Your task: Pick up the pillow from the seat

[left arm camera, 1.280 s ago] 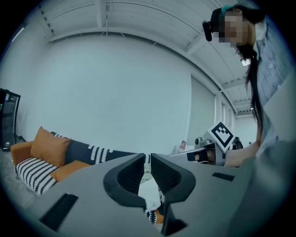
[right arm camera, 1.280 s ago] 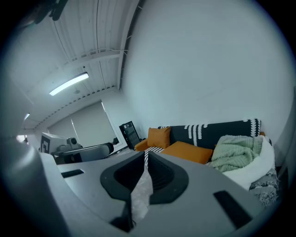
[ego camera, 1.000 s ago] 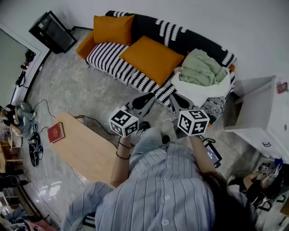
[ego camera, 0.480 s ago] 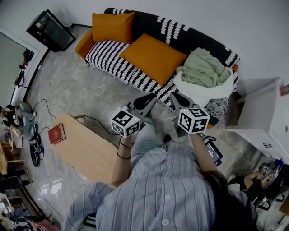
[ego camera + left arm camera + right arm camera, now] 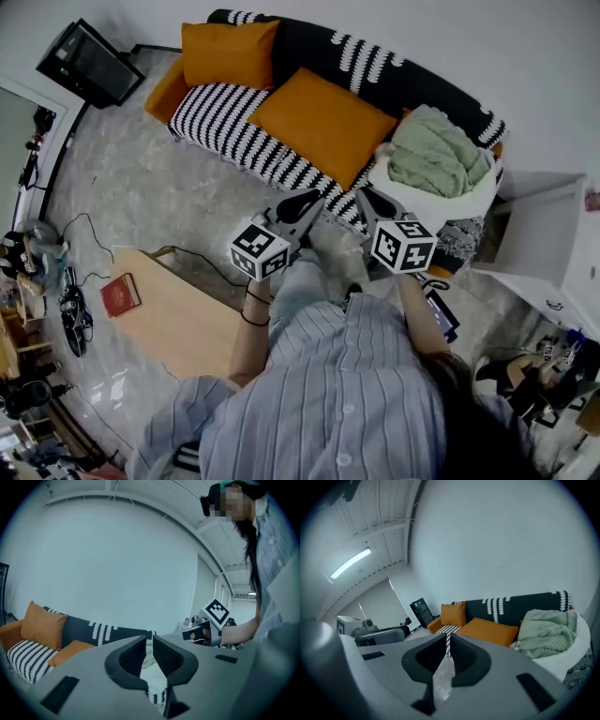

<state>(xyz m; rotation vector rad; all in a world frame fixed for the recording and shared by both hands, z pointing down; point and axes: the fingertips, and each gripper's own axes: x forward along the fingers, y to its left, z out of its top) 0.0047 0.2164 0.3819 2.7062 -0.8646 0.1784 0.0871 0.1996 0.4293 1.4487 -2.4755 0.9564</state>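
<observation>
A large orange pillow (image 5: 323, 122) lies flat on the striped seat of the black-and-white sofa (image 5: 220, 127). A second orange pillow (image 5: 230, 54) leans upright at the sofa's left end. My left gripper (image 5: 314, 197) and right gripper (image 5: 361, 195) hover side by side just short of the sofa's front edge, both shut and empty. The left gripper view has its shut jaws (image 5: 149, 639) in front and the flat pillow (image 5: 70, 649) low at the left. In the right gripper view, the flat pillow (image 5: 490, 631) lies beyond the shut jaws (image 5: 447, 637).
A green blanket (image 5: 436, 159) is heaped on a white cushion at the sofa's right end. A white cabinet (image 5: 553, 253) stands to the right. A wooden table (image 5: 178, 314) with a red book (image 5: 119, 295) is behind at the left. A dark screen (image 5: 84, 64) stands far left.
Both grippers have edged a little forward toward the sofa, and the head view has shifted with them. The jaws stayed shut and the pillows have not moved.
</observation>
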